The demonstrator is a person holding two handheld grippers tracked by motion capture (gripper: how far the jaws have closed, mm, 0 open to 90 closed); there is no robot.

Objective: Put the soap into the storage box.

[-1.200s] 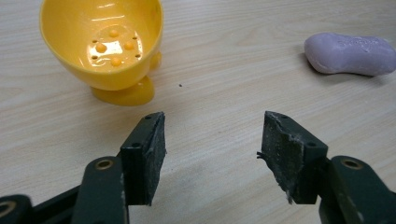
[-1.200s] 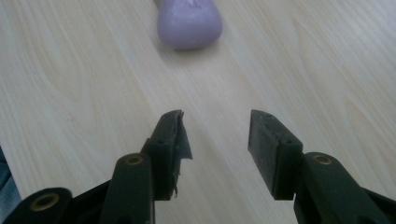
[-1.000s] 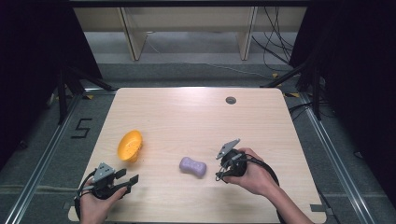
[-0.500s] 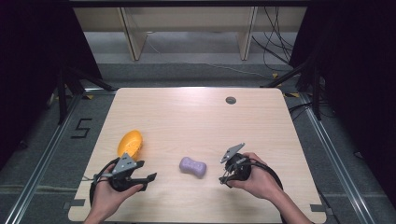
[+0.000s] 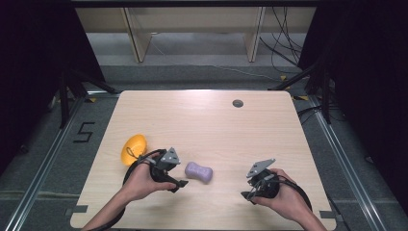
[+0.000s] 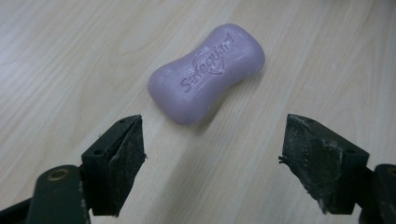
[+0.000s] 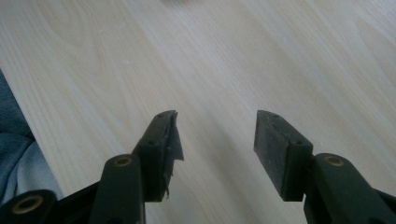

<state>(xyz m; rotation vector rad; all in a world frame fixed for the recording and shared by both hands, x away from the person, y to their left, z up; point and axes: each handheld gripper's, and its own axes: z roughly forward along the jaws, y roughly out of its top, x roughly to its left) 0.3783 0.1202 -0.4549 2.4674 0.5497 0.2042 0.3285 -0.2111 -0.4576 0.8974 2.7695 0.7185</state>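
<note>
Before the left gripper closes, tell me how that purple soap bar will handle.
The purple Safeguard soap bar looks solid, so probably stiff under the left gripper and its open jaws. Its smooth rounded sides may slip on the pads. It lies flat on the wooden table, so it should slide rather than roll.

There's an orange bowl-like thing (image 5: 133, 148) near the table's (image 5: 207, 125) left edge, a small dark round grommet (image 5: 237, 103) up at the far side.
</note>
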